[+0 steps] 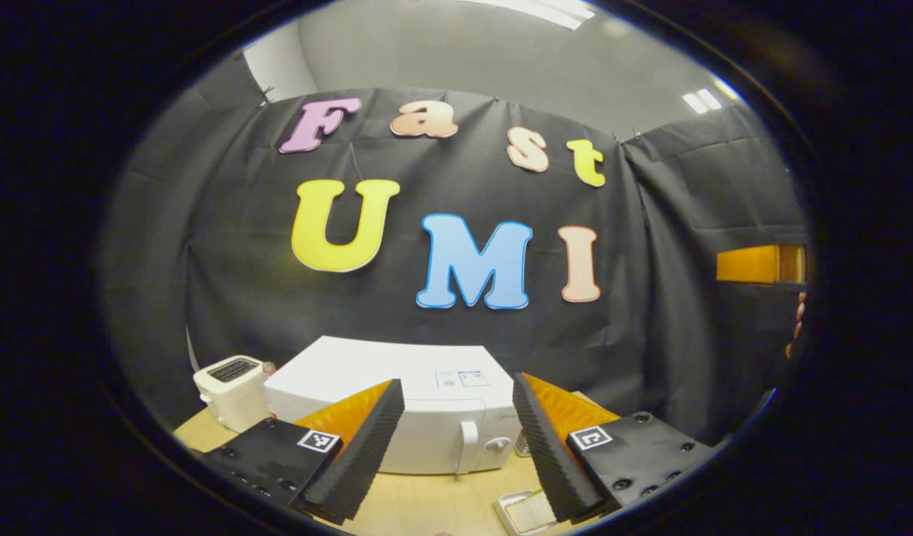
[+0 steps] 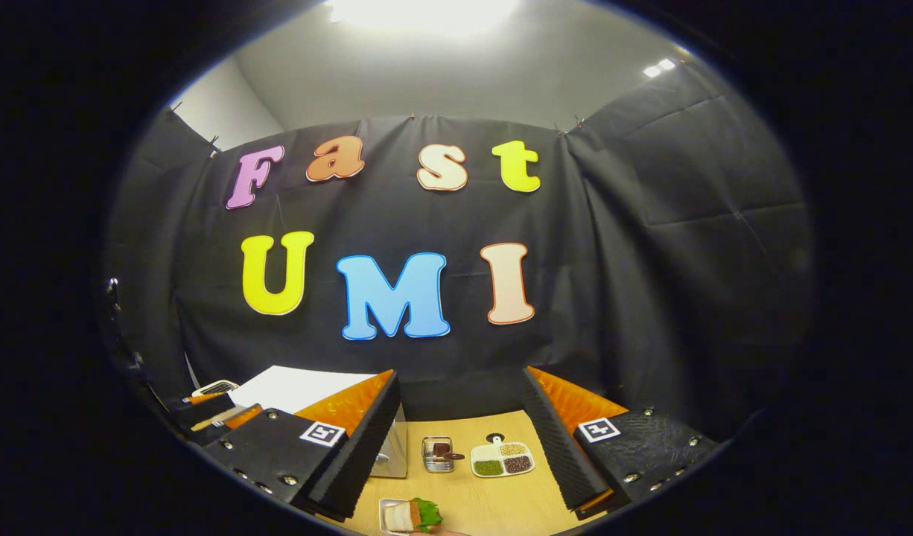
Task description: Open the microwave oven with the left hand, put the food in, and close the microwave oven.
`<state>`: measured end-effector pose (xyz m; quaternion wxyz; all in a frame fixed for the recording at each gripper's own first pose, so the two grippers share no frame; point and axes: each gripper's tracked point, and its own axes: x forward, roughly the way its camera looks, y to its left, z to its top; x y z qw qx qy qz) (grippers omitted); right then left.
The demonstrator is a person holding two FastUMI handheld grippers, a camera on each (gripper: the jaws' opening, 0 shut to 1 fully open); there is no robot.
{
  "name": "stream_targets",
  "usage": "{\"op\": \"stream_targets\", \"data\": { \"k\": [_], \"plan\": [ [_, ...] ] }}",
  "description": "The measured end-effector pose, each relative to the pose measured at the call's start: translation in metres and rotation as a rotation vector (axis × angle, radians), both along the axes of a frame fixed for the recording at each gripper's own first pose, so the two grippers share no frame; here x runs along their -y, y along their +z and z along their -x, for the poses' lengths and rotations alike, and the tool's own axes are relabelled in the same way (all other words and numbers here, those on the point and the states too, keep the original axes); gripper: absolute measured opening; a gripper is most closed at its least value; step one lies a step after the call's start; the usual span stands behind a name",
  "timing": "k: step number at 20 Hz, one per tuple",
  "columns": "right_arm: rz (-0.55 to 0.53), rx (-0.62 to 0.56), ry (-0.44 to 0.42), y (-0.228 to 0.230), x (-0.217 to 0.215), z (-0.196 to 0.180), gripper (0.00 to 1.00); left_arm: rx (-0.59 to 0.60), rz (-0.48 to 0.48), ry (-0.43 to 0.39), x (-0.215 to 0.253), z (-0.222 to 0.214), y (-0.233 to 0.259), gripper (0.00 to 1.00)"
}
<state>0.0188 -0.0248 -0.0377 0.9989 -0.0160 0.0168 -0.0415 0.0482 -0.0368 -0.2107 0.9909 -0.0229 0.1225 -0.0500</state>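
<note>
In the left gripper view the white microwave [image 1: 397,394] stands on the wooden table with its door closed. Its handle [image 1: 468,447] and a knob [image 1: 496,444] are at the front right. My left gripper [image 1: 456,383] is open and empty, a short way in front of the microwave and above the table. In the right gripper view a small white tray with the food [image 2: 412,515], bread with green leaf, lies at the bottom. My right gripper [image 2: 460,376] is open and empty above it. The right gripper [image 1: 758,264], with a hand [image 1: 799,320] on it, appears at the far right.
A white toaster [image 1: 233,391] stands left of the microwave. To the microwave's right sit a small metal container [image 2: 439,454] and a divided dish [image 2: 503,459] of beans and grains. A white tray [image 1: 527,512] lies near the table's front. Black cloth walls close in the back and right.
</note>
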Motion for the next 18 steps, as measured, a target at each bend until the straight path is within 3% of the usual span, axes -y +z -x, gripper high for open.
{"op": "stream_targets", "data": {
  "k": [6,12,17,18],
  "plan": [
    [0.013,-0.056,0.039,-0.027,0.002,-0.017,0.98,-0.126,-0.071,-0.037,0.030,-0.033,-0.093,0.98],
    [0.008,-0.126,0.017,-0.053,0.028,-0.032,0.98,-0.282,-0.108,-0.031,0.046,-0.068,-0.179,0.92],
    [0.037,-0.130,-0.048,-0.056,0.056,-0.037,0.98,-0.401,-0.080,0.012,0.044,-0.087,-0.235,0.63],
    [0.040,-0.133,-0.057,-0.058,0.060,-0.037,0.98,-0.409,-0.060,0.002,0.051,-0.086,-0.237,0.51]
  ]
}}
